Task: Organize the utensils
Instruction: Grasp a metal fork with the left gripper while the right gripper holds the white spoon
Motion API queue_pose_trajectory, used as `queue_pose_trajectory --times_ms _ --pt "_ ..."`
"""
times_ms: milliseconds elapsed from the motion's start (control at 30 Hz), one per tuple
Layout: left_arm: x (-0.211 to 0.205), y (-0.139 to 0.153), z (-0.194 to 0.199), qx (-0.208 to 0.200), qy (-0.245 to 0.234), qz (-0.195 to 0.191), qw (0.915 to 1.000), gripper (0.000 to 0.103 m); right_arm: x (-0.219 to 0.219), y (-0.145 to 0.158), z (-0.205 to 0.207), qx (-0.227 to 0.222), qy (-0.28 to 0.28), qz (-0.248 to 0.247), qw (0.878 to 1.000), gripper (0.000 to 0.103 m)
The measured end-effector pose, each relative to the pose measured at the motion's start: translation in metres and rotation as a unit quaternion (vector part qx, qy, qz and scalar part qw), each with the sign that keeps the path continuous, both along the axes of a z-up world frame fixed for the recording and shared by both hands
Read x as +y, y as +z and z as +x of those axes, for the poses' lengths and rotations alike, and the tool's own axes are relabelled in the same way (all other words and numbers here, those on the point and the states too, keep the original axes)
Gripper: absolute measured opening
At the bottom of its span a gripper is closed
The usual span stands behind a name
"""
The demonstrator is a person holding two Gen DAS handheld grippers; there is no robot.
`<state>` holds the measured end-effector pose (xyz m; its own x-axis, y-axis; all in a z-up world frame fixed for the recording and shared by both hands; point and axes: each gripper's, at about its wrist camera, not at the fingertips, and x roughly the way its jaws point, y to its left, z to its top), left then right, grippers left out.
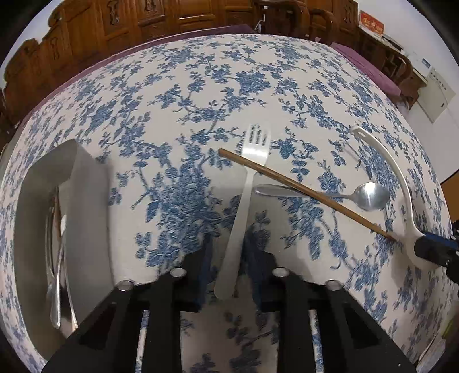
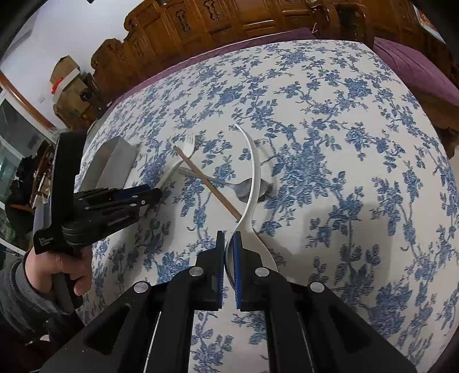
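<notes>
A white slotted spatula lies on the floral tablecloth, its handle between the jaws of my left gripper, which stand wide apart around it. A brown chopstick lies across the spatula and a metal spoon. My right gripper is shut on the bowl of a white ladle-like spoon, whose handle curves away over the metal spoon. The right gripper also shows in the left wrist view. The chopstick ends near the white spoon.
A white rectangular tray at the left holds several metal utensils. It also shows in the right wrist view. Carved wooden chairs ring the far side of the table. My left hand holds the left gripper.
</notes>
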<state>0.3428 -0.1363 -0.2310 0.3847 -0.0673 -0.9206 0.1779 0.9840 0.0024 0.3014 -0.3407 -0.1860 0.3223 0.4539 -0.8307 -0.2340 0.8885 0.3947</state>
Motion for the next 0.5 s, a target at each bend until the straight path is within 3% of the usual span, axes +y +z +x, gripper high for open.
queue_pose_trajectory --times_ms 33,167,500 --pt "0.002 0.000 -0.001 0.001 -0.001 -0.003 1.0000 0.011 0.001 -0.001 -0.001 0.000 0.000 0.000 1.000 0.007" --pt "0.008 0.002 -0.002 0.006 -0.003 -0.017 0.9998 0.010 0.006 0.000 -0.006 0.000 0.002 -0.002 1.000 0.007" --pt "0.040 0.046 -0.007 -0.052 0.010 -0.007 0.9986 0.009 0.009 0.011 -0.009 -0.014 -0.007 -0.002 1.000 0.007"
